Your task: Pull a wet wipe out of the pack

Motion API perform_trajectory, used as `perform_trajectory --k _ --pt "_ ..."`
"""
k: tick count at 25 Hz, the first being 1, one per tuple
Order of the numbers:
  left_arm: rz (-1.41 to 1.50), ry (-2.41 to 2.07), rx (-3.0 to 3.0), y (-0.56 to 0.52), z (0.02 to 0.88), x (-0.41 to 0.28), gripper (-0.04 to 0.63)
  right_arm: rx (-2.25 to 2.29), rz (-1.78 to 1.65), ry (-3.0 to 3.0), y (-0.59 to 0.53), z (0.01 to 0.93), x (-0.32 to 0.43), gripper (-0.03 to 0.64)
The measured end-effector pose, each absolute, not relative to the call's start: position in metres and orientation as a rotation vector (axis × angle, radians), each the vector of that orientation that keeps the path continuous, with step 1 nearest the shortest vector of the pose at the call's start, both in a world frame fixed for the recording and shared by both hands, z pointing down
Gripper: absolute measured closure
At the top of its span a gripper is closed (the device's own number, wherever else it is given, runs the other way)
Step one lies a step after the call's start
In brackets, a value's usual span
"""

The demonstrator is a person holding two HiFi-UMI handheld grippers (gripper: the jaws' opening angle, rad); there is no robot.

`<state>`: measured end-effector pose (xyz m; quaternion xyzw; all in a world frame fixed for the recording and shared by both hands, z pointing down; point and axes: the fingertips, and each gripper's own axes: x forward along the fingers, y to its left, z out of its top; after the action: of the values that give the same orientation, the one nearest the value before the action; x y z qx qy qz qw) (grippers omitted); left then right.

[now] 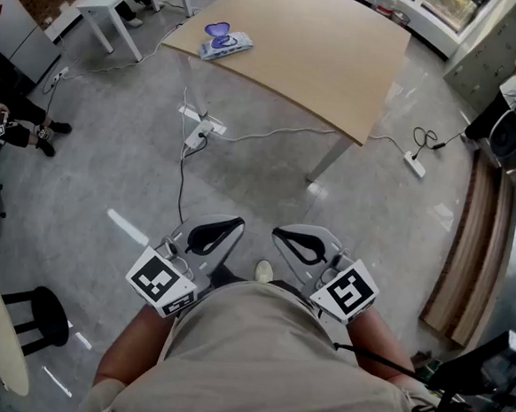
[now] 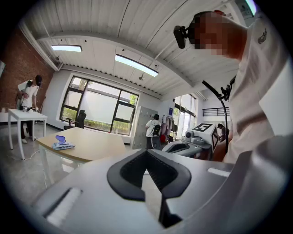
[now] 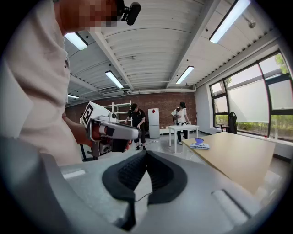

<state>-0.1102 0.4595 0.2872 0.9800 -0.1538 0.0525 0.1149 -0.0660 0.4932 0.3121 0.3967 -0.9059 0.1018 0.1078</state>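
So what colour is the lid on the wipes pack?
The lid is blue-purple; the head view shows it best.

Left claw (image 1: pixel 237 223) and right claw (image 1: pixel 279 234) closed, empty.

the wipe pack (image 1: pixel 225 42) lies on the table (image 1: pixel 327 68), near its left corner.

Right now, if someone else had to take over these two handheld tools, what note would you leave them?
Left gripper: fingers shut, empty, held close to the body.
Right gripper: the same, shut and empty.
Wet wipe pack: near a far corner of the wooden table, blue lid apparently raised, out of reach from here.
Done: nothing yet; neither gripper is near the pack.
Left: walk over, steady the pack, pull out a wipe.
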Motion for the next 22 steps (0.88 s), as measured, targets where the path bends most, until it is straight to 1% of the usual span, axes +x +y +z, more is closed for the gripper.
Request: perform_trajectory --k 5,11,15,22 --pt "0.21 -0.546 2.898 0.418 0.295 -0.093 0.597 1.159 0.273 -2.66 0.455 0.325 -0.032 0.615" --pt "0.264 -0.599 2.882 0.361 0.318 -0.09 0.597 1.157 0.282 -2.658 0.398 0.338 -0.024 0.615" --pt "0.261 -0.58 2.874 0.303 0.33 -0.09 0.597 1.161 0.253 -2.627 0.343 0.343 -0.022 0.615" --pt "0.251 -0.525 2.897 0.189 0.32 -0.094 0.597 1.165 0.219 -2.574 0.222 0.326 -0.028 0.615"
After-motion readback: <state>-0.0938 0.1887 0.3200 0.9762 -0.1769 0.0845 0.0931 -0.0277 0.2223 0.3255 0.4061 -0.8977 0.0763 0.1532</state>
